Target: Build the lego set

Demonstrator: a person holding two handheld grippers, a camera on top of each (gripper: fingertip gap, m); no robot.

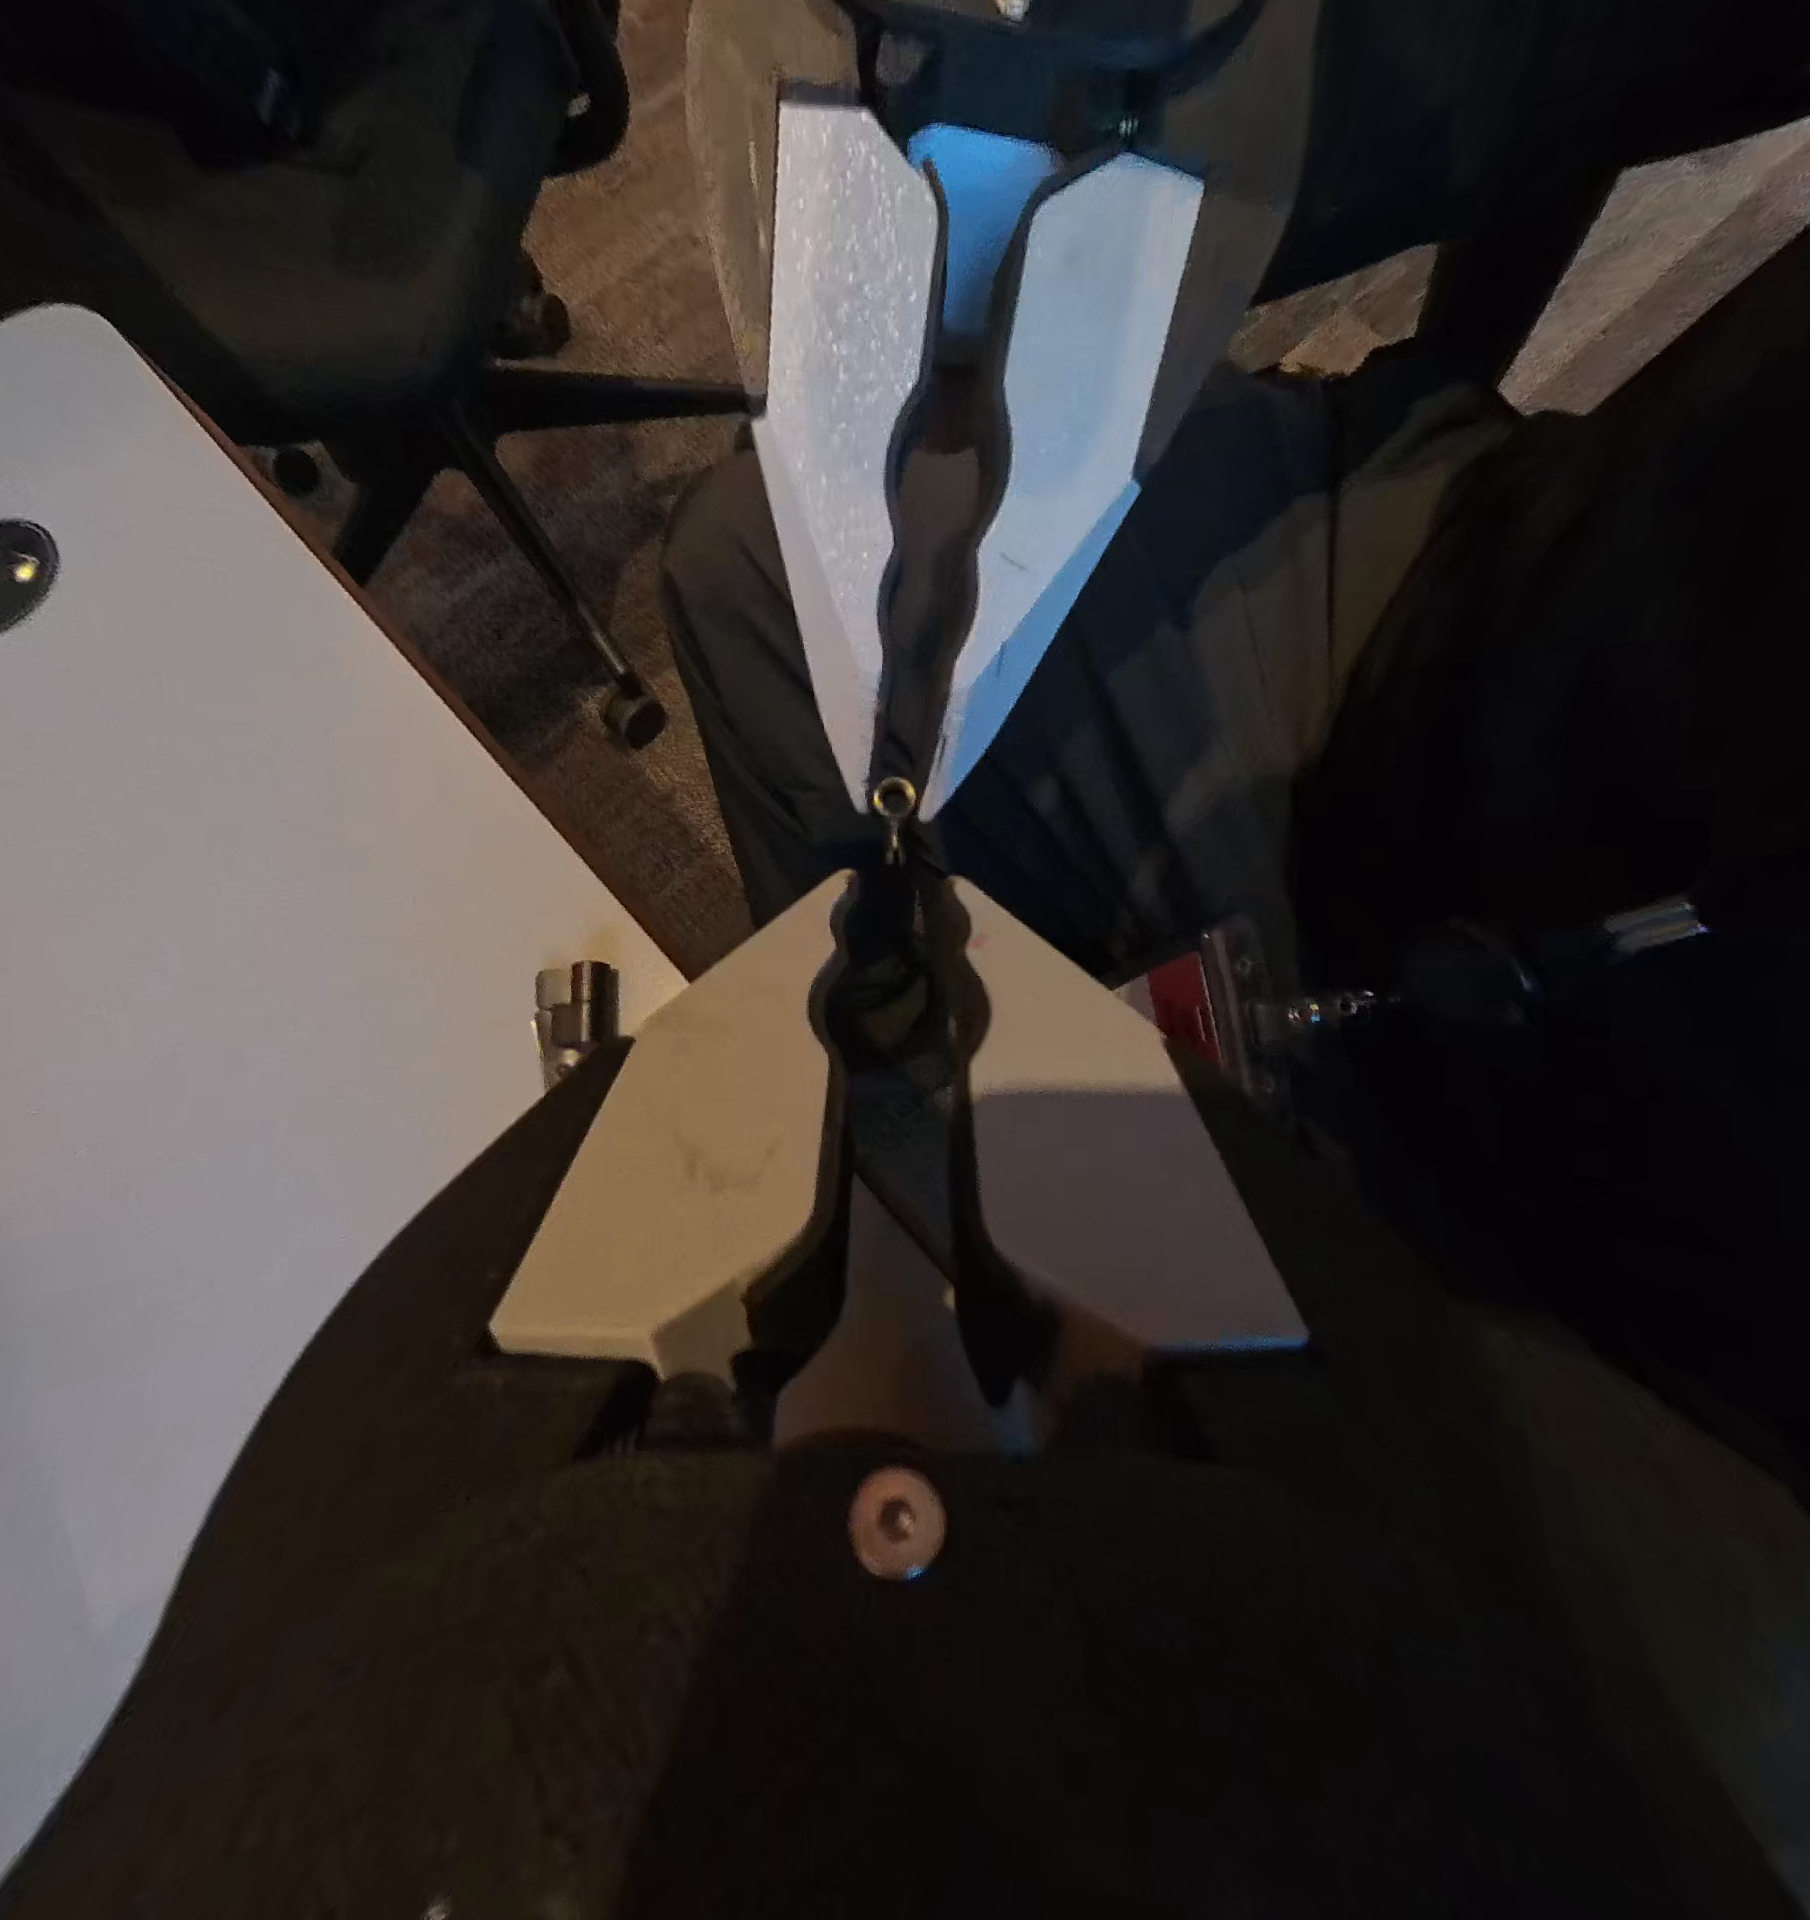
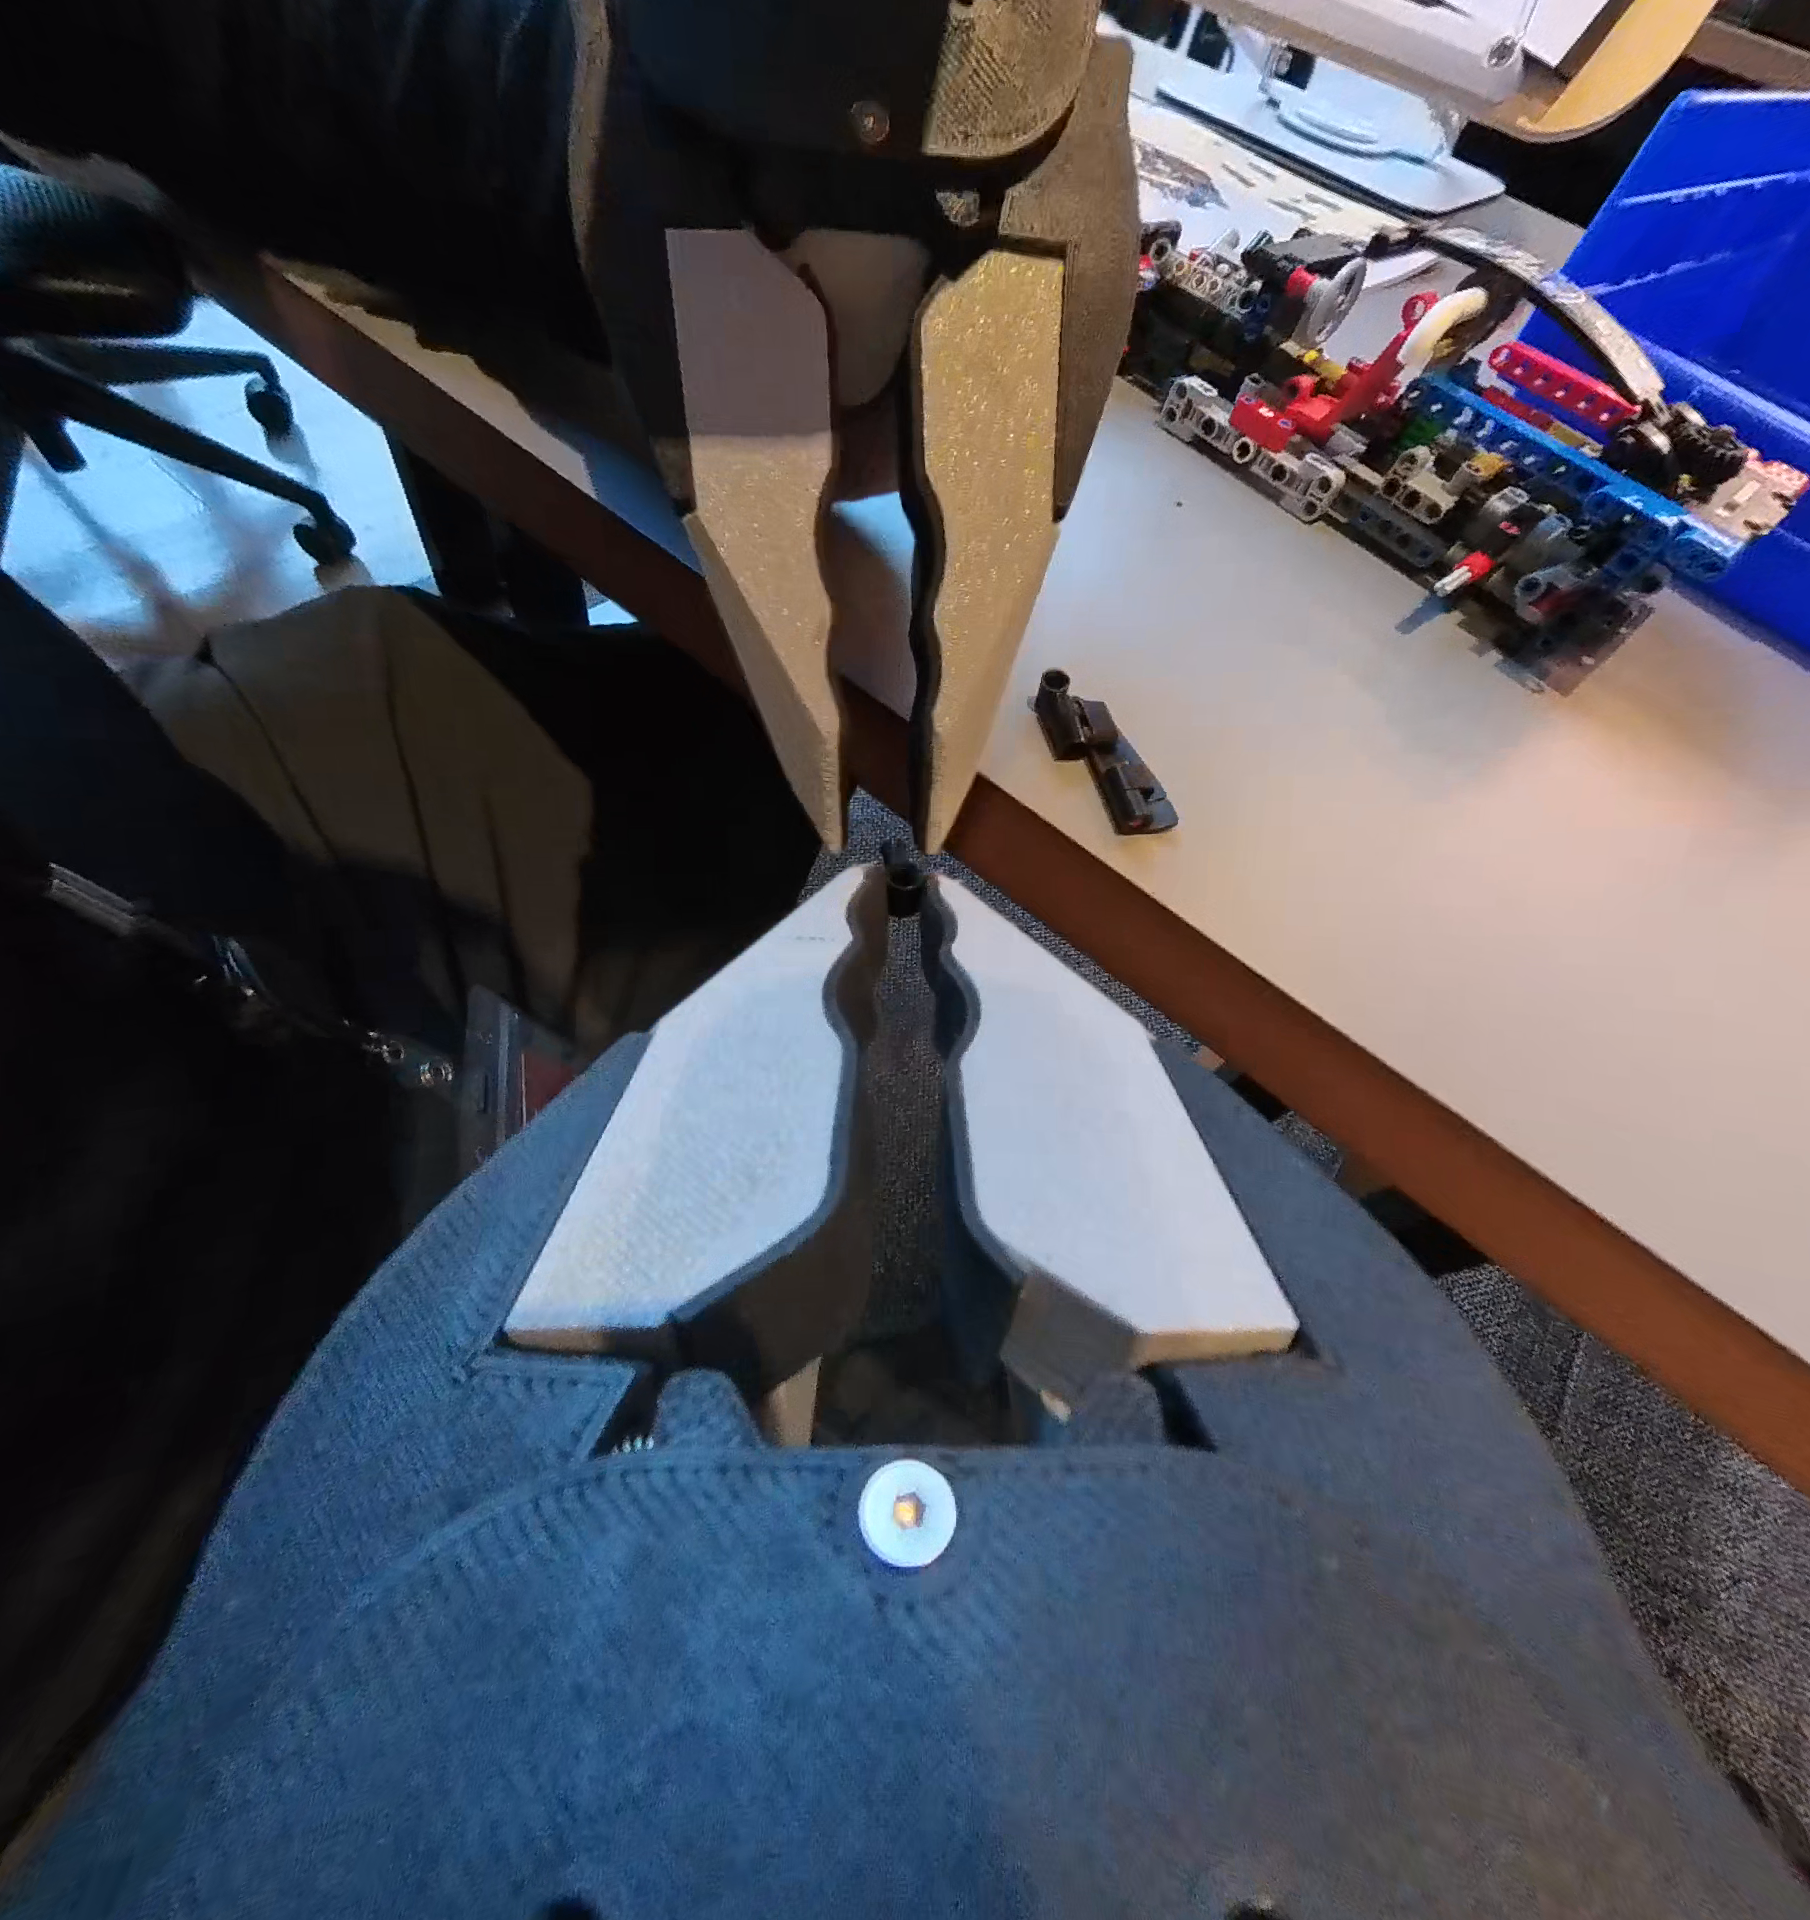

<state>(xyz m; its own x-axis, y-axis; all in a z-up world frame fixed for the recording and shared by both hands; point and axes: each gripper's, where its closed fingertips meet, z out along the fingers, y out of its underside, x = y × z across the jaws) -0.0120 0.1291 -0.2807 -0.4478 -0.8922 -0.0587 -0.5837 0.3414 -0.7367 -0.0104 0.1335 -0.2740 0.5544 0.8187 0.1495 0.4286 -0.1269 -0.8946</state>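
Observation:
My right gripper (image 2: pixel 901 883) is shut on a small black Lego pin (image 2: pixel 902 881), held in the air just off the table's front edge. My left gripper (image 2: pixel 880 831) comes in from above in the right wrist view, jaws almost closed, tips meeting the pin's far end. In the left wrist view my left gripper (image 1: pixel 896 883) points at the right gripper (image 1: pixel 896 805), with the pin (image 1: pixel 893 800) between the two sets of tips. The part-built Lego model (image 2: pixel 1452 447), blue, red, grey and black, lies on the white table (image 2: pixel 1348 883). A loose black Lego piece (image 2: pixel 1103 753) lies near the table edge.
A blue bin (image 2: pixel 1732 260) stands behind the model at the right. An office chair (image 2: pixel 153 395) and a dark bag (image 2: pixel 381 748) are on the floor to the left. A chair base (image 1: pixel 527 468) and a white tabletop (image 1: pixel 205 831) show in the left wrist view. My left and right fingertips are right by each other.

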